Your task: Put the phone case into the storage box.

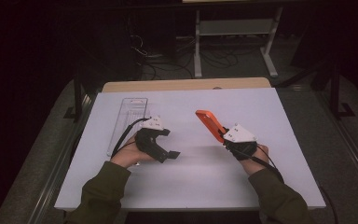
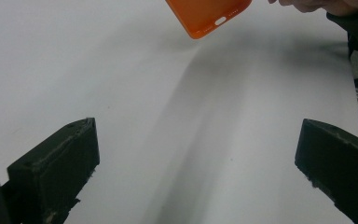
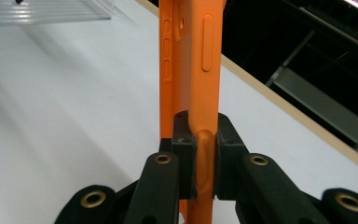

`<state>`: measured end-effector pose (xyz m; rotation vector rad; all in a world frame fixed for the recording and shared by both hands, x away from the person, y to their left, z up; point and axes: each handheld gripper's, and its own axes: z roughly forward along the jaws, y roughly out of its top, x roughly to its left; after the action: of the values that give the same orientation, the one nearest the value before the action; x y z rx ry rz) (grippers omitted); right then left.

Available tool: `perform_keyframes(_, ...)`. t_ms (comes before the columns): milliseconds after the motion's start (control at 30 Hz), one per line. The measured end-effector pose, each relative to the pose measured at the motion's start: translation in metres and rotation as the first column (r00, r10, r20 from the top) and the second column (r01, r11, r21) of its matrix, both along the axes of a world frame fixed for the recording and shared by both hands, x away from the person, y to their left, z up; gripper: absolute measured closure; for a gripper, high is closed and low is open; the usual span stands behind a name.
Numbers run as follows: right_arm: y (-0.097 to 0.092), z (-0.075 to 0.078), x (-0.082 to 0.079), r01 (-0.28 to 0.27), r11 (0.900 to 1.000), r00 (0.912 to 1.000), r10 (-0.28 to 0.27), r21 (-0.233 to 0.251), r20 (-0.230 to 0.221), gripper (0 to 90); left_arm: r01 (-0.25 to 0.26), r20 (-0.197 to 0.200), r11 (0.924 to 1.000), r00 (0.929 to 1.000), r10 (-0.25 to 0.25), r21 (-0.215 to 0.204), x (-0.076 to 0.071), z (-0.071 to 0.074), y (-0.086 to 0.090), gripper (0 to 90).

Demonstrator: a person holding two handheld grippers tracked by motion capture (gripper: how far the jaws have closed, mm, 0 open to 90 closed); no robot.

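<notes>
- Right tongs clenched on the near end of an orange phone case; in the right gripper view, both black pads pressed hard against its sides, soft rim pinched inward between them.
- Left tongs released, jaws spread wide with bare table between them in the left gripper view; nothing held or touched, tips pointing across toward the right hand.
- Open room: broad stretch of bare white table between the two tongs and toward the near edge; far edge marked by a strip of wood, with dark floor, cables and a stand's legs beyond.
- Case held off the surface, slanting up and away from the right tongs toward the far left; free end hanging above the table in the left gripper view, a soft shadow beneath it.
- Look of the case: bright orange, matt, thin-walled; raised button bumps and an oblong side slot along the rim, small cut-outs along the free end.
- Clear plastic tray flat on the table just left of and beyond the left hand, well apart from the case; its ribbed corner seen in the right gripper view.
- Olive sleeves entering over the near table edge.
</notes>
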<state>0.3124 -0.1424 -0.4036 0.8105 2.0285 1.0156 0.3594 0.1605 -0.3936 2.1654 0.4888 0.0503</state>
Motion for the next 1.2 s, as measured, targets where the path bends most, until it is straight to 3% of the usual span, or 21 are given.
perform_keyframes(333,-0.007,0.001,0.005,0.018,0.9956,0.9987,-0.014,0.092,-0.05,80.4,-0.005,0.002,1.0,1.0,0.005,0.002,0.0,0.0,0.0,0.0)
perform_keyframes(600,-0.011,0.001,0.008,0.045,0.9823,0.9944,-0.026,0.182,-0.102,80.3,-0.001,0.0,1.0,1.0,0.001,0.003,0.0,0.0,0.0,0.0)
perform_keyframes(833,-0.017,0.001,0.011,0.087,0.96,0.9865,-0.045,0.266,-0.158,80.4,-0.002,-0.001,1.0,1.0,0.002,0.006,0.0,0.001,0.0,0.0)
perform_keyframes(1033,-0.021,0.0,0.013,0.128,0.9318,0.9785,-0.063,0.34,-0.197,80.4,-0.006,0.006,1.0,1.0,0.006,0.007,0.0,0.001,0.0,0.0)
perform_keyframes(1200,-0.02,0.0,0.013,0.14,0.9286,0.9775,-0.074,0.344,-0.198,80.4,-0.03,0.011,0.9995,0.9995,0.03,-0.014,0.001,0.003,0.001,0.0)
